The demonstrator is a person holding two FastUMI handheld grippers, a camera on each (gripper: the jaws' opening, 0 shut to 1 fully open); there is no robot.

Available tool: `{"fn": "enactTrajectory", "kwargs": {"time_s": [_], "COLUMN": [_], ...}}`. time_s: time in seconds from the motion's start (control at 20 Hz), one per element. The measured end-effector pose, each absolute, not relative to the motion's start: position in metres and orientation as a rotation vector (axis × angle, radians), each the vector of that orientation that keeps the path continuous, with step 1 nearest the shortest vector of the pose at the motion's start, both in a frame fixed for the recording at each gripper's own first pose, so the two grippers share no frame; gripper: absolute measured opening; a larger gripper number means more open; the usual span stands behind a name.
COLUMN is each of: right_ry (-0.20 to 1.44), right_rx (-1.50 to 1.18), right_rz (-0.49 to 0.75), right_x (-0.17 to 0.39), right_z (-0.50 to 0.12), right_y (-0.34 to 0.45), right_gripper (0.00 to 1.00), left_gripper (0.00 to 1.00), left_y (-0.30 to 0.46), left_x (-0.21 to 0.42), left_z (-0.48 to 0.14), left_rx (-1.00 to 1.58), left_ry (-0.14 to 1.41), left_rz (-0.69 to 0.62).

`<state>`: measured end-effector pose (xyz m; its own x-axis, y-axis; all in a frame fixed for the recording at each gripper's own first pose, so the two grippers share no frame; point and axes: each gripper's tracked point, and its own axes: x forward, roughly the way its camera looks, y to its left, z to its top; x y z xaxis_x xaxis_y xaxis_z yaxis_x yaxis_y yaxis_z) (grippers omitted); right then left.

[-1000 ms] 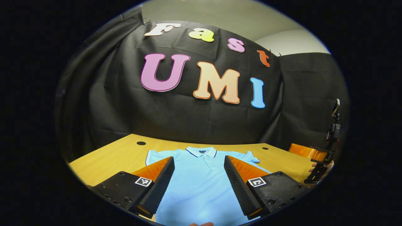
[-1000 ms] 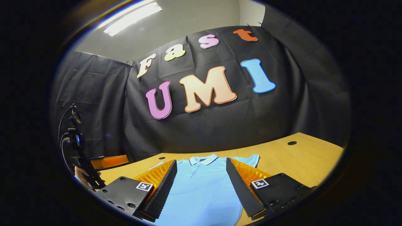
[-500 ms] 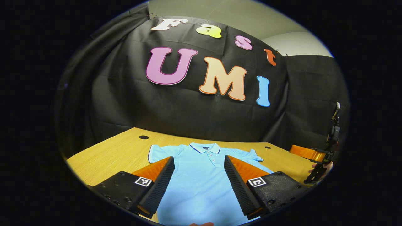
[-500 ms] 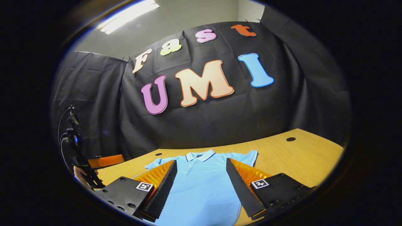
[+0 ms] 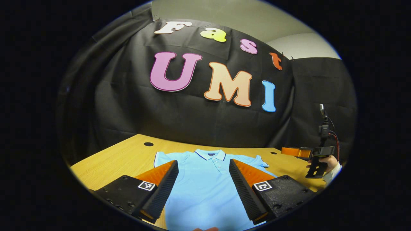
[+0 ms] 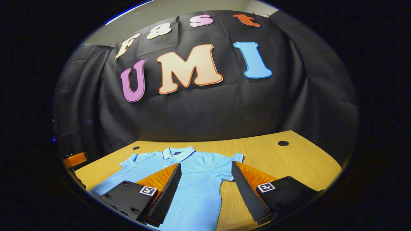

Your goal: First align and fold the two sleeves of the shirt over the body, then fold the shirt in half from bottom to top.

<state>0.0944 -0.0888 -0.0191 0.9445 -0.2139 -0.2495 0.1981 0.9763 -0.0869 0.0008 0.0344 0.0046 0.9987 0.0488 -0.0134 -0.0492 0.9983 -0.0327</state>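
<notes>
Left gripper view, read from left to right: the wooden counter [image 5: 118,158] runs across the lower frame, with a round cable hole [image 5: 148,144] near its far left edge. The light blue polo shirt [image 5: 205,189] lies flat on the counter, collar [image 5: 210,154] pointing toward the black cloth wall, both short sleeves spread outward and unfolded. My left hand-held gripper [image 5: 203,187] hangs above the shirt body with its jaws wide apart and nothing between them; the fingers do not touch the fabric as far as I can tell. Farther right, a second cable hole [image 5: 273,153] sits near the far edge. At the far right, my other hand [image 5: 327,163] holds the right hand-held gripper [image 5: 293,151] above the counter's right end, apart from the shirt.

Right gripper view, read from left to right: the shirt [image 6: 192,192] lies on the left half of the counter [image 6: 289,163], collar [image 6: 178,153] at the far end, its near sleeve [image 6: 232,166] spread flat beside the body. My right hand-held gripper [image 6: 205,189] is fully open and holds nothing; its left finger [image 6: 168,189] is over the shirt body, and its right finger [image 6: 249,192] is over bare wood just beside the sleeve. A cable hole [image 6: 283,143] lies at the far right.
</notes>
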Motion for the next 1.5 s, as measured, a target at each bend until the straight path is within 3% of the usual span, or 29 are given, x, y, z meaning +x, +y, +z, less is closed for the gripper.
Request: {"fn": "enactTrajectory", "kwargs": {"time_s": [0.3, 0.6, 1.1, 1.25, 1.3, 1.35, 1.4, 1.5], "right_ry": [0.451, 0.641, 0.69, 0.695, 0.696, 0.692, 0.695, 0.694], "right_rx": [-0.001, -0.037, -0.026, -0.043, -0.05, -0.068, -0.092, -0.09], "right_rz": [-0.28, -0.383, -0.432, -0.438, -0.438, -0.442, -0.449, -0.432], "right_x": [0.153, 0.184, 0.189, 0.189, 0.188, 0.188, 0.186, 0.187], "right_z": [-0.043, -0.109, -0.144, -0.149, -0.15, -0.15, -0.149, -0.15], "right_y": [-0.131, -0.174, -0.195, -0.198, -0.198, -0.2, -0.203, -0.199], "right_gripper": [0.97, 0.94, 0.98, 0.93, 0.97, 0.92, 0.97, 0.86], "left_gripper": [0.94, 0.94, 0.94, 0.94, 0.94, 0.94, 0.94, 0.94], "left_y": [0.051, 0.065, 0.063, 0.068, 0.068, 0.069, 0.069, 0.069], "left_x": [-0.002, -0.001, -0.001, 0.002, 0.001, 0.001, 0.001, 0.001], "left_z": [0.011, 0.007, 0.004, 0.001, 0.002, 0.003, 0.002, 0.001], "left_rx": [-0.06, -0.066, -0.081, -0.076, -0.075, -0.073, -0.074, -0.076], "left_ry": [0.001, 0.013, 0.035, 0.039, 0.037, 0.037, 0.037, 0.042], "left_rz": [0.074, 0.098, 0.092, 0.098, 0.1, 0.102, 0.103, 0.103]}}
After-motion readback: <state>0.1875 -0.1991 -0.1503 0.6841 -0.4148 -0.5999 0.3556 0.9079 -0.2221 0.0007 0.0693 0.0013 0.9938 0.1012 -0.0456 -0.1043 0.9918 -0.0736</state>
